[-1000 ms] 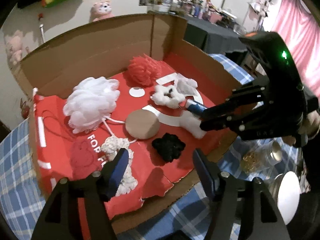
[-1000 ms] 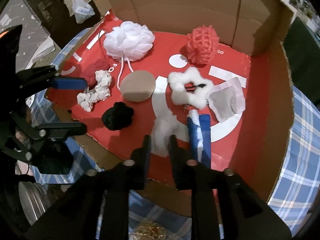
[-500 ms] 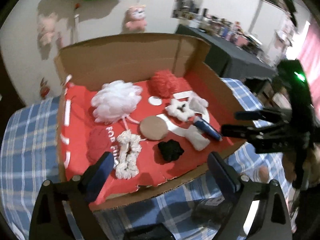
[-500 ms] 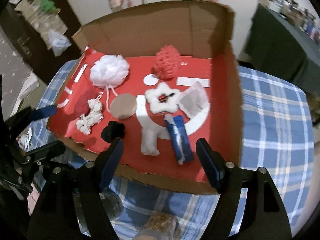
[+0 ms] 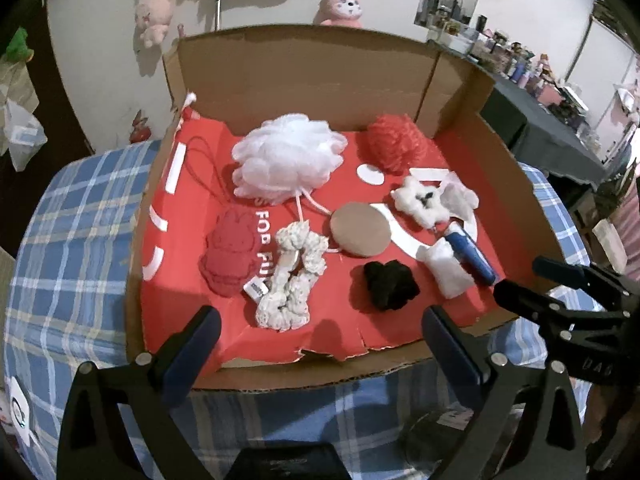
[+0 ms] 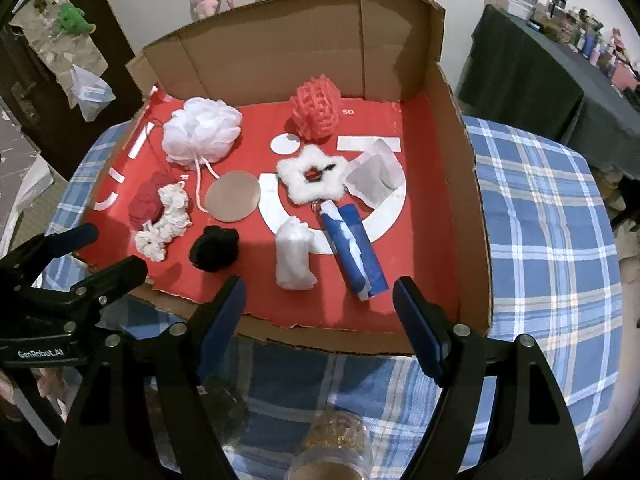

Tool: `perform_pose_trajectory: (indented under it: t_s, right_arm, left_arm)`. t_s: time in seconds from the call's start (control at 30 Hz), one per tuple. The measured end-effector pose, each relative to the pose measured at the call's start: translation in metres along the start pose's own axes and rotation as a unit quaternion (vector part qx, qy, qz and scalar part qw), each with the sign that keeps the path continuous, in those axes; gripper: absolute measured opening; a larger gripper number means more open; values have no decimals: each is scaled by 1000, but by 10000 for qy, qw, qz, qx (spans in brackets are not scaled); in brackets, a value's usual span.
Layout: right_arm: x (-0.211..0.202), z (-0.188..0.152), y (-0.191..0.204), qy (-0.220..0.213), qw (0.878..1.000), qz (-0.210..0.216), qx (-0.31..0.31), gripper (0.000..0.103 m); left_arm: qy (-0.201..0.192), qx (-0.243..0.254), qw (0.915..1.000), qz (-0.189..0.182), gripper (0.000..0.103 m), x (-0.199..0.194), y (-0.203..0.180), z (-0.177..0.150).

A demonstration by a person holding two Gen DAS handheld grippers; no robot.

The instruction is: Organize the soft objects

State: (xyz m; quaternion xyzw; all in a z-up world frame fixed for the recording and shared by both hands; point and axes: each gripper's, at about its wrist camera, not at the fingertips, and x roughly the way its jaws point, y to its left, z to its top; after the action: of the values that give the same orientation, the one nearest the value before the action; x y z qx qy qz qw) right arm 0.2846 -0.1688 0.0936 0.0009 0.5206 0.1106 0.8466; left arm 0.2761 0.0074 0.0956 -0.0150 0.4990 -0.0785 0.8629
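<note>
Soft objects [image 6: 295,257] are laid inside the cardboard box [image 6: 466,216], beyond both grippers; the left gripper [image 5: 320,354] and right gripper [image 6: 320,312] are held released, empty, outside its front edge.

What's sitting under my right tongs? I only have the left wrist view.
Observer: A jar of golden bits stands on the plaid cloth just below the right tongs, outside the box.
Operator: Is the blue packet plain?
Observer: No. The right wrist view shows white patches on the blue packet, which lies flat beside the white wad.
Operator: And the fluffy star's middle?
Observer: The fluffy star has a red centre with a small dark piece in it.
</note>
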Motion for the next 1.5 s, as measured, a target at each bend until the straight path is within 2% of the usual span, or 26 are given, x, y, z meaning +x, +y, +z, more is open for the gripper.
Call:
perform_pose_trajectory:
  t_s: [0.43,1.03,1.5]
  right_arm:
    - [20,-2,-3,142,9994,-292,91,75]
    - [28,-5,-5,292,9989,-367,71,75]
    - [28,-6,-5,298,9989,-372,37,75]
  left_arm:
    - [142,-35,9995,279,102,18,1,-4]
    - [341,1,9985,424,102,29,0,-5]
    - [309,-5,9984,483,102,31,2,-4]
